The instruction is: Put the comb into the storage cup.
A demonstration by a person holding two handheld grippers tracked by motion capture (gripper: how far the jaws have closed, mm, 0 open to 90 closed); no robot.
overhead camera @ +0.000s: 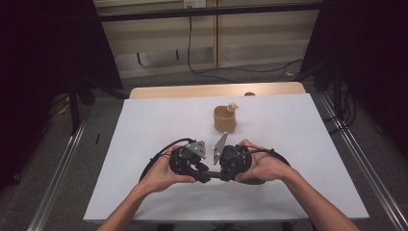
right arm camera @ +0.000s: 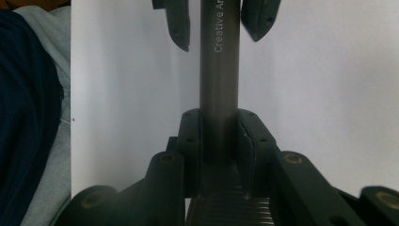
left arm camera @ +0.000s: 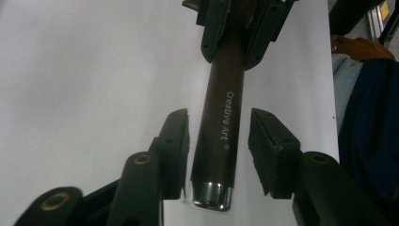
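A dark brown cylinder (left arm camera: 221, 141) printed "Creative Art", with a silver end cap (left arm camera: 212, 195), lies level between the two grippers (overhead camera: 211, 174) just above the white sheet. My right gripper (right arm camera: 219, 117) is shut on one end of the cylinder (right arm camera: 219, 80), pads pressed to both sides. My left gripper (left arm camera: 219, 117) faces it with its jaws on either side of the other end. A narrow gap shows at each pad, so it stands open. In the high view the left gripper (overhead camera: 204, 175) and right gripper (overhead camera: 219, 174) meet tip to tip near the table's front.
A tan cup (overhead camera: 224, 120) with a small pale object (overhead camera: 232, 106) at its rim stands farther back, at the middle of the white sheet (overhead camera: 159, 125). The wooden table edge (overhead camera: 192, 90) shows behind it. Dark clothing (left arm camera: 367, 132) lies close beside the grippers.
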